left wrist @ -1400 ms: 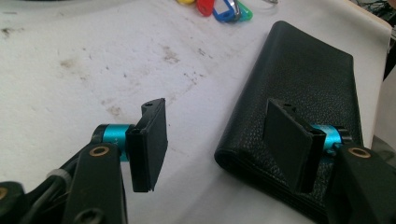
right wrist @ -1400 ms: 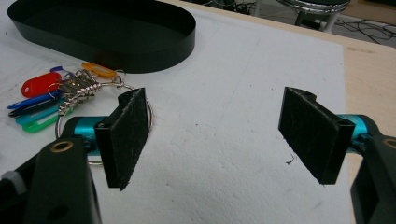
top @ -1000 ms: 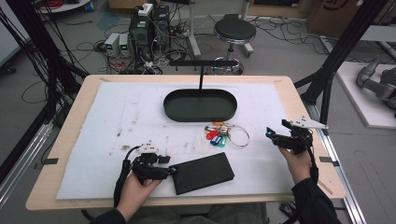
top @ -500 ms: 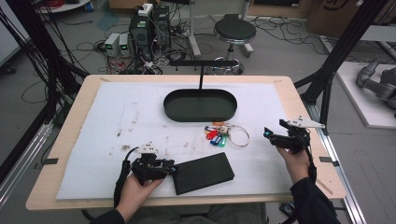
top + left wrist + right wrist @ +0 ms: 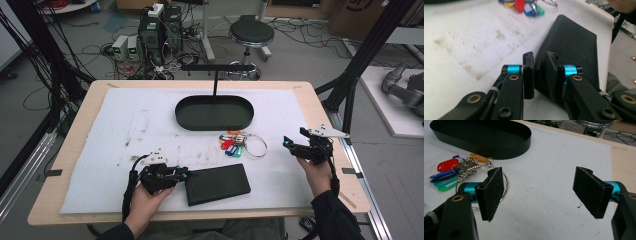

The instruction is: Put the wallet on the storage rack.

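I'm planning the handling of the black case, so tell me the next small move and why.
Probably lift the case's end a little off the mat. The left hand-held gripper has just been closing, and its pads now pinch the near corner of the black case, which still lies flat on the white mat. The right hand-held gripper hangs open, holding nothing.

Grained black leather case (image 5: 571,47), glossy plastic key tags (image 5: 446,165), metal ring (image 5: 505,182)
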